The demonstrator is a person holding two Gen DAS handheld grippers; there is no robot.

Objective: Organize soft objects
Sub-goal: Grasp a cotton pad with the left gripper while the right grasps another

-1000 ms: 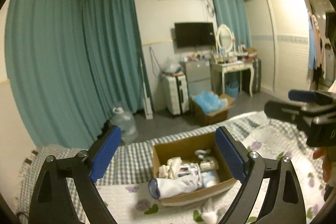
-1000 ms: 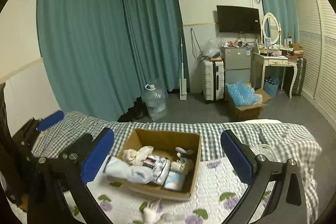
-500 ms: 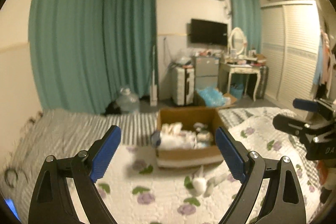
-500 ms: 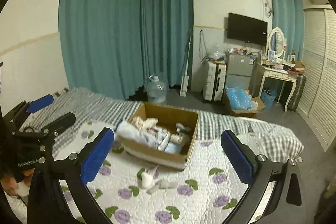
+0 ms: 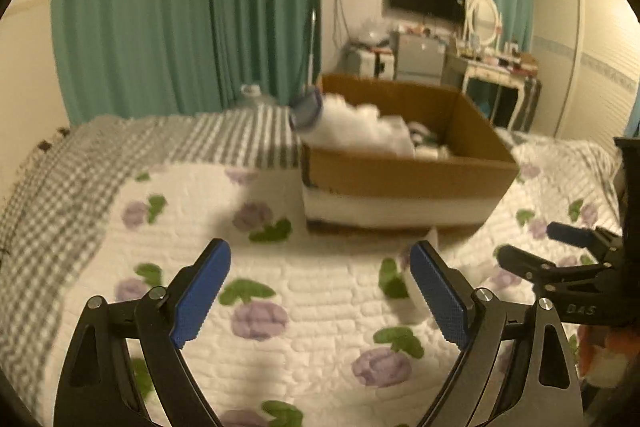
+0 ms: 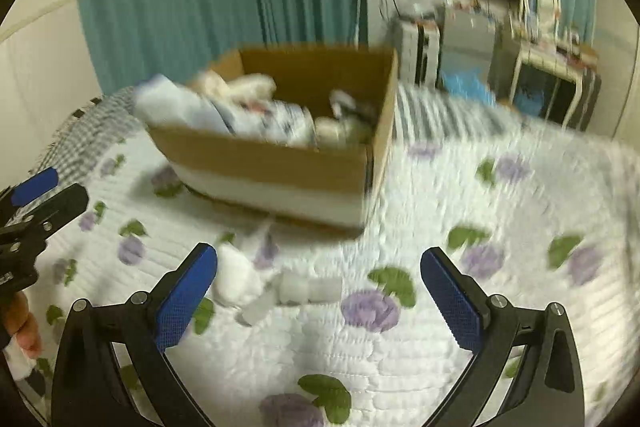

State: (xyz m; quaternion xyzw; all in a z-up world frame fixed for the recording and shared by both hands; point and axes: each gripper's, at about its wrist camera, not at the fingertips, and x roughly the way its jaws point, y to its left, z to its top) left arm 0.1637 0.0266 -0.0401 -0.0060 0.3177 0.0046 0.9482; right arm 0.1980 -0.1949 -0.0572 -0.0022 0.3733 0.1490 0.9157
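Observation:
A brown cardboard box [image 5: 404,175] [image 6: 280,163] sits on the flowered quilt, filled with white soft items; a white roll with a blue end [image 5: 308,111] pokes over its left rim. A loose white sock bundle [image 6: 240,279] lies on the quilt in front of the box, with a pale strip [image 6: 308,287] beside it. My right gripper [image 6: 318,275] is open and empty, low over the quilt just right of the bundle. My left gripper [image 5: 320,267] is open and empty; the bundle [image 5: 416,295] peeks behind its right finger. The right gripper also shows in the left wrist view [image 5: 560,251].
The white quilt with purple flowers [image 5: 280,267] covers the bed, with a grey checked blanket [image 5: 60,187] at its left and far side. Teal curtains [image 5: 180,7], a water jug, a suitcase, a TV and a dressing table stand beyond the bed.
Both grippers have dropped and moved toward the bed; the box and the loose sock bundle now appear much closer and larger. Both stay open.

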